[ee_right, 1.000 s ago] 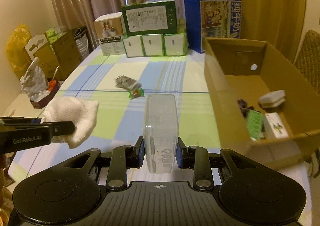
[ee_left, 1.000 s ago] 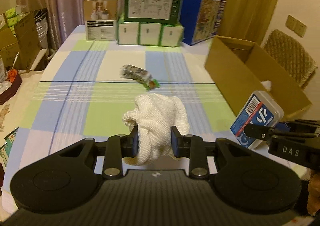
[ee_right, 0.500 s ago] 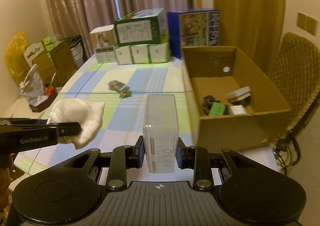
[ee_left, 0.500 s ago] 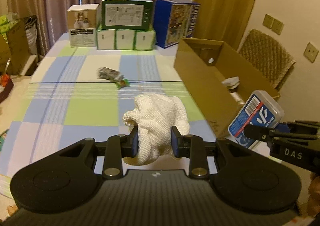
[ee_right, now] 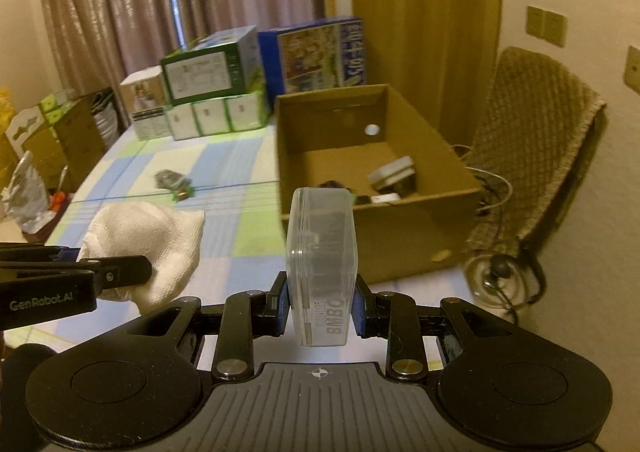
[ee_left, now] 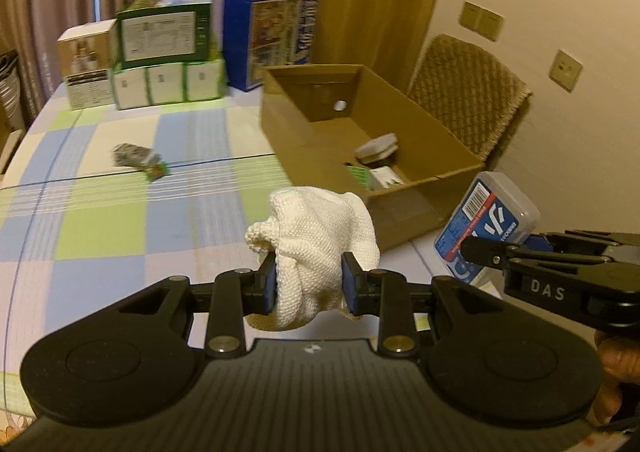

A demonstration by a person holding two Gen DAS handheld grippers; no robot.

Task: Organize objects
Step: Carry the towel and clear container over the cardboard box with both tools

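Ahead and right of both, the cardboard box [ee_right: 380, 187] lies open; right gripper [ee_right: 322, 302], nearer, clamps the plastic case [ee_right: 322, 260], left gripper [ee_left: 308, 284] clamps the white cloth [ee_left: 316, 244]

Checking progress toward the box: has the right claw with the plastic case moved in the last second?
Yes. The right claw, shut on the plastic case, has swung rightward toward the cardboard box, which now sits directly ahead.

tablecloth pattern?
Checked tablecloth: pale blue, light green and white squares with thin stripes. It shows best in the left wrist view.
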